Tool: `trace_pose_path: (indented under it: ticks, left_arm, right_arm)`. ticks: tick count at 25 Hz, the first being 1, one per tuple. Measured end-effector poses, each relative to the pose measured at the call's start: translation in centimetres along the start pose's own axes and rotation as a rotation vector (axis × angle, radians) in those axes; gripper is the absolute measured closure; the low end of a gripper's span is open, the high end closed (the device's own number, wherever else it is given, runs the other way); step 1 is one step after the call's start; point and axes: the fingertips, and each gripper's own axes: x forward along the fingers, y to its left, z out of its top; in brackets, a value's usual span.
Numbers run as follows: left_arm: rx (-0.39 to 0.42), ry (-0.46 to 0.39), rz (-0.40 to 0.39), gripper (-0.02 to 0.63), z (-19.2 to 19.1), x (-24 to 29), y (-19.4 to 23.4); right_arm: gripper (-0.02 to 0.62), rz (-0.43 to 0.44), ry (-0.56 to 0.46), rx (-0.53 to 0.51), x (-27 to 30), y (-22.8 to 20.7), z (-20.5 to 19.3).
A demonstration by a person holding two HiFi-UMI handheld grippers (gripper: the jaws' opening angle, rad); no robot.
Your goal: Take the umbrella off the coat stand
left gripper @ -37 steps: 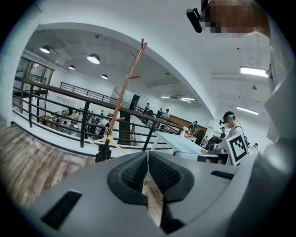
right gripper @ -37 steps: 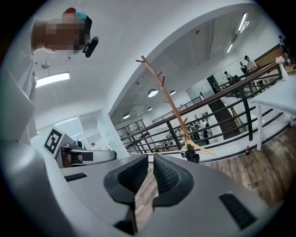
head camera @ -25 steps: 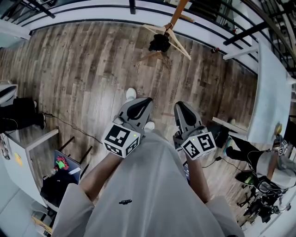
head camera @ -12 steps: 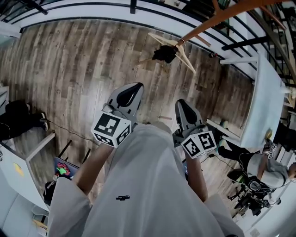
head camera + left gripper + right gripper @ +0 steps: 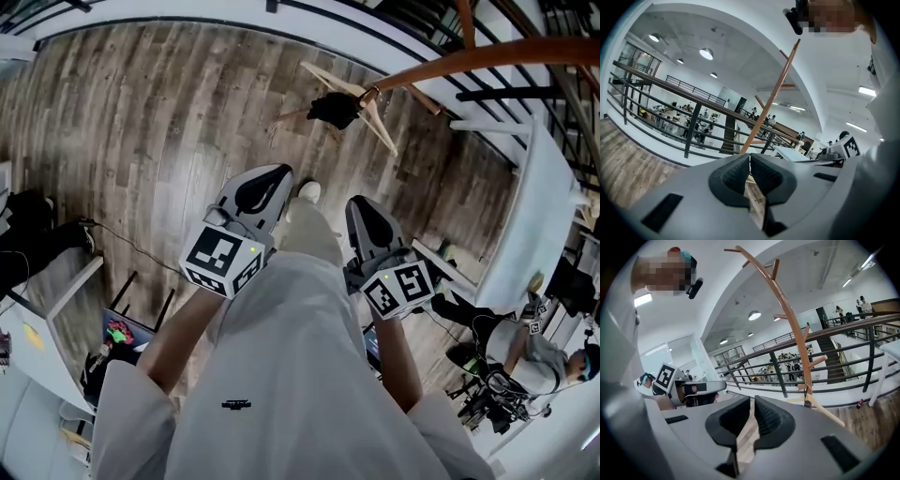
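Closed in on the tall orange-brown wooden coat stand (image 5: 791,322) since a second ago. Small black folded umbrella (image 5: 335,110) hung low on it, well ahead. Left gripper (image 5: 750,156) and right gripper (image 5: 752,400) pressed together, empty. Approach judged unfinished.

Wood-plank floor (image 5: 141,122) underneath. Bears the coat stand (image 5: 380,127) on splayed legs ahead of the right gripper (image 5: 361,208), a thin black cable (image 5: 122,246) left of the left gripper (image 5: 272,176).
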Motion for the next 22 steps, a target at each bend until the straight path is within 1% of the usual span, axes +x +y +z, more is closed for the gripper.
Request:
trace_pose_path:
  ticks: [5,8,12,16,22]
  left_arm:
    - [-0.020,0.028,0.030,0.580,-0.8,4.0,-0.7]
    - [-0.030,0.028,0.053,0.580,-0.6,6.2,-0.6]
    - [-0.050,0.034,0.080,0.580,-1.6,7.9,0.0]
    - [-0.054,0.028,0.093,0.580,-3.0,9.3,0.6]
    - [-0.028,0.053,0.082,0.580,-5.3,11.0,2.5]
  right_arm:
    - [0.552,0.055,0.039,-0.026,0.6,-2.9,0.9]
    - [0.552,0.078,0.055,-0.040,1.5,-4.9,1.6]
    - [0.552,0.105,0.075,-0.039,2.6,-6.5,1.6]
    - [0.552,0.134,0.075,-0.068,3.6,-7.4,1.0]
    - [0.552,0.109,0.112,-0.088,6.4,-9.2,-1.3]
